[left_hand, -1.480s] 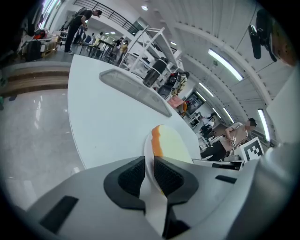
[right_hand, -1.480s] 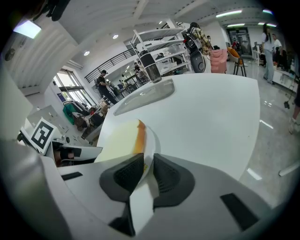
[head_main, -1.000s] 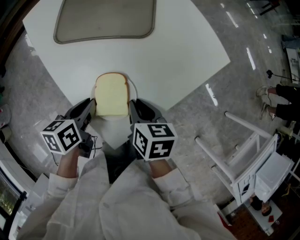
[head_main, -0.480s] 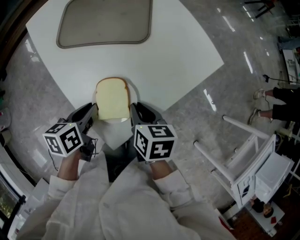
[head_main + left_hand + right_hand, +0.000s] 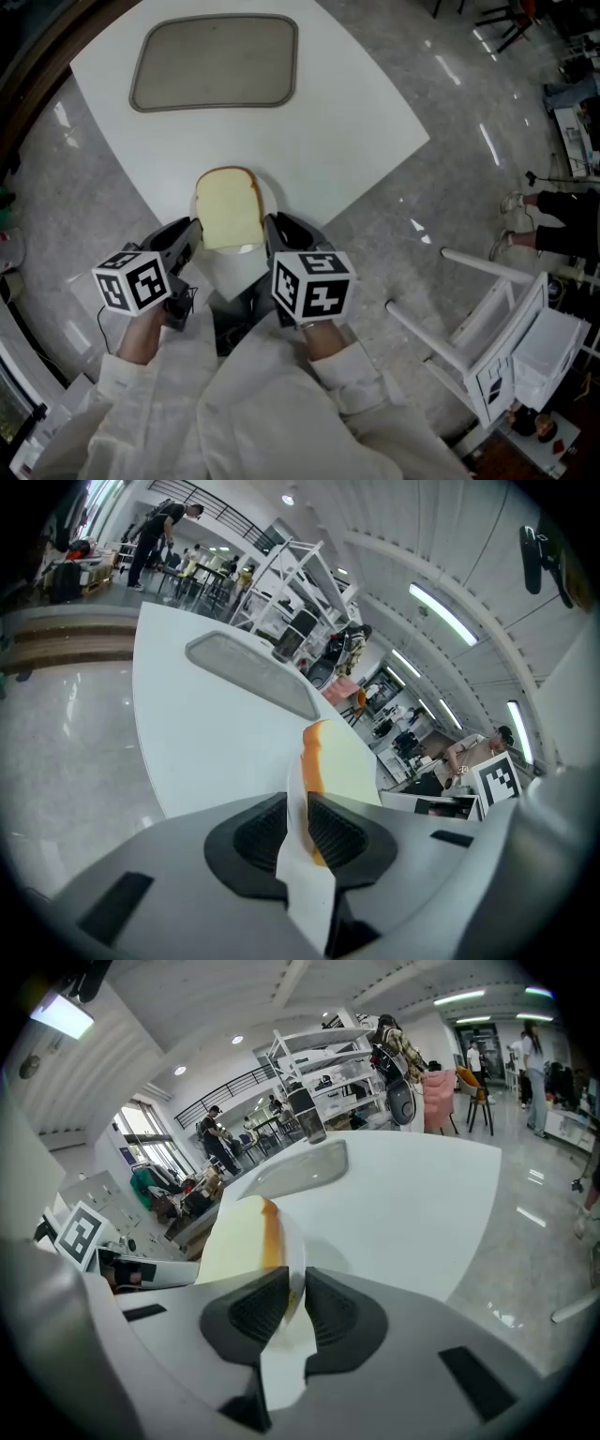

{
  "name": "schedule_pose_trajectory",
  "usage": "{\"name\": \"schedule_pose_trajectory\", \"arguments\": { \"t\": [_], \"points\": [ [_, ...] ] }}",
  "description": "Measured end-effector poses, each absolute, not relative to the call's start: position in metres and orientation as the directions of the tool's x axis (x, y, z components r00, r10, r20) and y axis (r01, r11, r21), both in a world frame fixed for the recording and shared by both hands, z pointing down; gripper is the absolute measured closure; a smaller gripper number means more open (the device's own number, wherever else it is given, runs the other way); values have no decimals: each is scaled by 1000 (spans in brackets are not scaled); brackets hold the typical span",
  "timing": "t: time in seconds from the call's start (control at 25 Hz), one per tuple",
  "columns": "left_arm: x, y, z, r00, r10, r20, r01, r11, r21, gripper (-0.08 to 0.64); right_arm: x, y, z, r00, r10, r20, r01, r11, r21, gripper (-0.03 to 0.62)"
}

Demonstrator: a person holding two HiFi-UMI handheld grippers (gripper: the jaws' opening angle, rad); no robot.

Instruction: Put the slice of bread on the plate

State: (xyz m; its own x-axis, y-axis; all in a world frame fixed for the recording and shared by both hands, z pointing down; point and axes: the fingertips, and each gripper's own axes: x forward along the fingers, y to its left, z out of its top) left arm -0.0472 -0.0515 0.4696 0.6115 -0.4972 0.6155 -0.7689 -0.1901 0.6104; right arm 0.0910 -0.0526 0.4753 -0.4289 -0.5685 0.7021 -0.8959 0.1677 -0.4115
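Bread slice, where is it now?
Head view, centre: the bread slice lies on the plate, clamped at opposite rims by the left gripper and right gripper, over the near corner of the table.

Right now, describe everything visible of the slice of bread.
The slice of bread is one squarish piece with a rounded top, a pale yellow face and a thin orange-brown crust. It lies flat, whole, on a white plate at the near corner of the white table. The left gripper and right gripper are shut on the plate's rim right beside its two side edges.
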Motion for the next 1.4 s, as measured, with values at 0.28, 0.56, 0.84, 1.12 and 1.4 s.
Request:
{"name": "schedule_pose_trajectory", "arguments": {
  "t": [0.28,0.56,0.84,1.12,1.4],
  "points": [
    [-46,-43,453,619,-517,592,-761,-208,614,495,91,-45,459,-440,-575,690,-892,191,-409,529],
    [-49,-37,435,617,-552,561,-756,-215,619,494,89,-40,442,-455,-587,669,-885,219,-410,529],
    [-53,-38,426,608,-581,542,-756,-215,618,494,85,-45,432,-465,-596,654,-882,252,-398,531],
    [-54,-45,417,586,-619,522,-757,-190,625,495,86,-51,430,-490,-576,654,-870,271,-413,531],
    [-48,-50,416,554,-653,516,-766,-159,622,494,90,-61,429,-531,-559,638,-847,313,-430,531]
  ]
}}
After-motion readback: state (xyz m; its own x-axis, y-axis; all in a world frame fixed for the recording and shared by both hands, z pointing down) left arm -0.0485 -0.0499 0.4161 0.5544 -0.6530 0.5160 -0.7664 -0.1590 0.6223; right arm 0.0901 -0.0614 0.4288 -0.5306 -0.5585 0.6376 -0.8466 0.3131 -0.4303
